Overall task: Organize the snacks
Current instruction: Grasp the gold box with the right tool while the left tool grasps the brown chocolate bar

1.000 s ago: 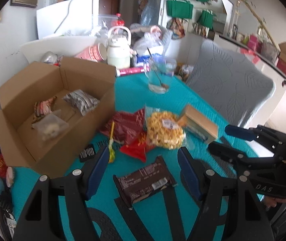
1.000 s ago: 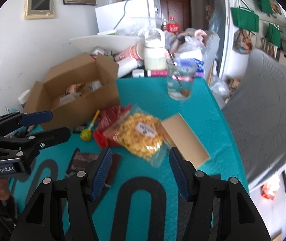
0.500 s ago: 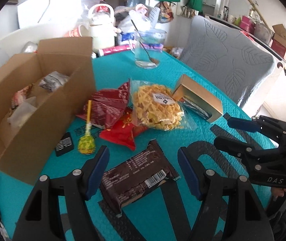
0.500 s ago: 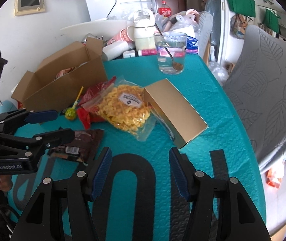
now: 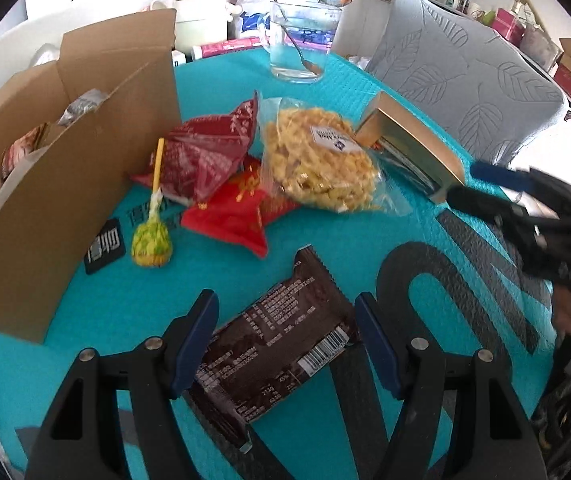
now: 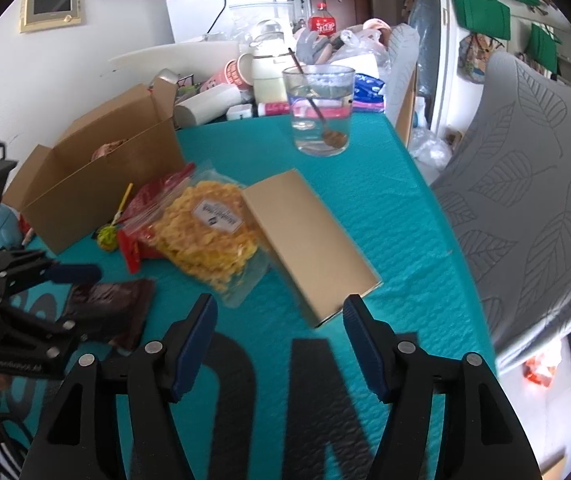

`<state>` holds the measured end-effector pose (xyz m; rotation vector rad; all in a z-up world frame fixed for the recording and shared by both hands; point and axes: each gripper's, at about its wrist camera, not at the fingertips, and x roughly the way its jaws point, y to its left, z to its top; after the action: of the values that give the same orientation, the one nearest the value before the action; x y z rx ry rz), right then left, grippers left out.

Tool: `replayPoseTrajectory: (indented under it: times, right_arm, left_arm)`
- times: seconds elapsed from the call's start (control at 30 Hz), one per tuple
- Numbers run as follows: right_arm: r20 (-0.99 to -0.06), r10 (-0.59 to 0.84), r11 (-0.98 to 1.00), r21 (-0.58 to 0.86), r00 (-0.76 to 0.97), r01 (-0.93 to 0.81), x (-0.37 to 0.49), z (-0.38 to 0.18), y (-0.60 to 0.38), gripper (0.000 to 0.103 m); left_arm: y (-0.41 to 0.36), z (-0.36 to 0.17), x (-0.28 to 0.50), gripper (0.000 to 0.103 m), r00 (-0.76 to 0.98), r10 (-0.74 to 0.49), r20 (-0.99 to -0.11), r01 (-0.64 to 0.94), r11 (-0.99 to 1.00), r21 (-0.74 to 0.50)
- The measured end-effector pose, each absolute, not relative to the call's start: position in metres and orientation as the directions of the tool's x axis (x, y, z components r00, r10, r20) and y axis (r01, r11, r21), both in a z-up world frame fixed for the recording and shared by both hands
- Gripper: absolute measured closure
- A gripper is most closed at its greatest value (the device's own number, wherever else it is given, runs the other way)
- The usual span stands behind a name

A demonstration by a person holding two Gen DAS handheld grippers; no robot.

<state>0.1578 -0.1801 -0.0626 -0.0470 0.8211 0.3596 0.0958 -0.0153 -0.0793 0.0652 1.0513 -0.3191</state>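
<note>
Snacks are lying on the blue table [image 5: 325,68]. A brown chocolate bar [image 5: 281,336] is sitting flat between the spread fingers of the left gripper [image 5: 285,340], which is pinching nothing. Nearby, a yellow chip bag [image 6: 209,232] is touching a gold box [image 6: 309,240]. The right gripper [image 6: 279,344] is also spread wide, near that box. A cardboard box [image 5: 65,152] is standing at the left.

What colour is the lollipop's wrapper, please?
Yellow-green on the lollipop, clearest in the left wrist view.
</note>
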Motion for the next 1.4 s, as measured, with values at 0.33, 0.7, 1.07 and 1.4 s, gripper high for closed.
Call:
replayPoseTrajectory:
  times: [0.33,0.7,1.07,1.4]
  right_arm:
    - [-0.731,0.303,0.927,0.076,0.611,-0.368,0.19,-0.065,-0.189,0.029]
    - [-0.76,0.314,0.903,0.054,0.569,-0.426,0.198,-0.076,-0.181,0.051]
    - [-0.776,0.337,0.887,0.073,0.533,-0.455,0.149,-0.072,-0.182,0.059]
    - [-0.788,0.34,0.89,0.093,0.513,-0.447,0.105,-0.073,-0.185,0.059]
  left_arm:
    - [-0.021,-0.073,0.078,0.034,0.453,-0.247,-0.856,0.275,0.953,-0.13]
    - [-0.021,-0.078,0.069,0.034,0.425,-0.238,-0.873,0.245,0.959,-0.143]
    - [-0.024,-0.084,0.05,0.034,0.424,-0.244,-0.872,0.267,0.954,-0.138]
    - [-0.02,-0.088,0.027,0.04,0.492,-0.239,-0.837,0.26,0.958,-0.121]
